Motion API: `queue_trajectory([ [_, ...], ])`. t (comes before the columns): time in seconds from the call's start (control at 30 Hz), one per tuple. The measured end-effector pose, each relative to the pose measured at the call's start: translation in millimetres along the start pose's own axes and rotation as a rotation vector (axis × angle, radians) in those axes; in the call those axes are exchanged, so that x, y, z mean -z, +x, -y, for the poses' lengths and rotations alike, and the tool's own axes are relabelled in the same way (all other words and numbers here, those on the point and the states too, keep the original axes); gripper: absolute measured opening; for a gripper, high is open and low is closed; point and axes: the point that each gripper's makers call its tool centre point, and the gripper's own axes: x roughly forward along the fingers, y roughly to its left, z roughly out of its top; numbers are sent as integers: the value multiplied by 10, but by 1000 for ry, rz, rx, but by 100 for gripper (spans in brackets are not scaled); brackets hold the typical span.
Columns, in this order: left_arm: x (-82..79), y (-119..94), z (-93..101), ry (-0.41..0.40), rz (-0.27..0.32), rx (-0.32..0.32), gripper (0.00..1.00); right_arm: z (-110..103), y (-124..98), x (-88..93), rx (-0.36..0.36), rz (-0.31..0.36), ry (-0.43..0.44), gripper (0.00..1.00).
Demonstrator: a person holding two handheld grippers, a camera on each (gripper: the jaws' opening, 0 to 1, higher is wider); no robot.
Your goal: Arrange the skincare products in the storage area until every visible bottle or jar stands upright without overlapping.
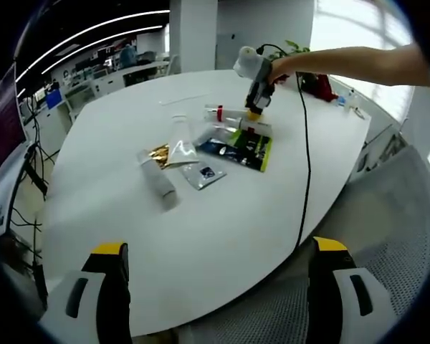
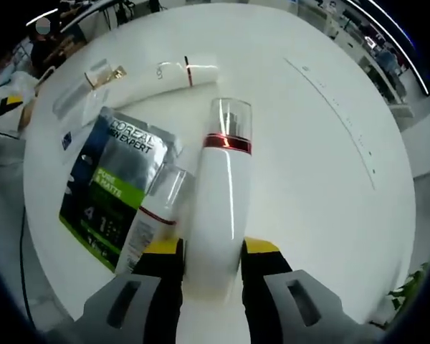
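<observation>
Right claw (image 2: pixel 211 269) is clamped on the base of a tall white bottle (image 2: pixel 219 208), its yellow-tipped jaws pressed against both sides; the bottle lies along the view with a red band and a clear cap at its far end. Just left of it, touching, lies a smaller white bottle (image 2: pixel 152 215) with a clear cap, resting partly on a grey and green sachet pack (image 2: pixel 115 186) printed with lettering. Beyond these a white tube (image 2: pixel 183 73) with a red ring lies on its side on the white surface (image 2: pixel 322 158), and farther left a small clear-capped item (image 2: pixel 100 72) lies flat; what is inside any of the bottles cannot be told.

Left claw (image 1: pixel 218 283) hangs with its jaws wide apart and nothing between them, near the edge of the surface (image 1: pixel 222 229). Farther out lie a pale tube (image 1: pixel 158 179), a small foil sachet (image 1: pixel 204 174), a gold packet (image 1: pixel 158 153) and a clear upright-looking bottle (image 1: pixel 180 136). Past those the right claw (image 1: pixel 255 111), held by a person's hand (image 1: pixel 279 69), meets the bottles beside the green pack (image 1: pixel 240 149)
</observation>
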Motion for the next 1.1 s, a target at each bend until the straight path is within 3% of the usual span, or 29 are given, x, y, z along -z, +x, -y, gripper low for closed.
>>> queue_trajectory([
  [0.3,14,8,-1,4,-7,-2,98,-16,14,34,-34,-18,62,31],
  [0.67,24,11,10,8,-15,2,98,-93,16,-1,-25,-60,-40,32],
  [0.87,23,5,10,3,-14,2,98,-102,17,-31,-13,-131,-103,31],
  [1.1,13,1,17,6,-11,6,97,-78,14,-25,9,-171,-77,30],
])
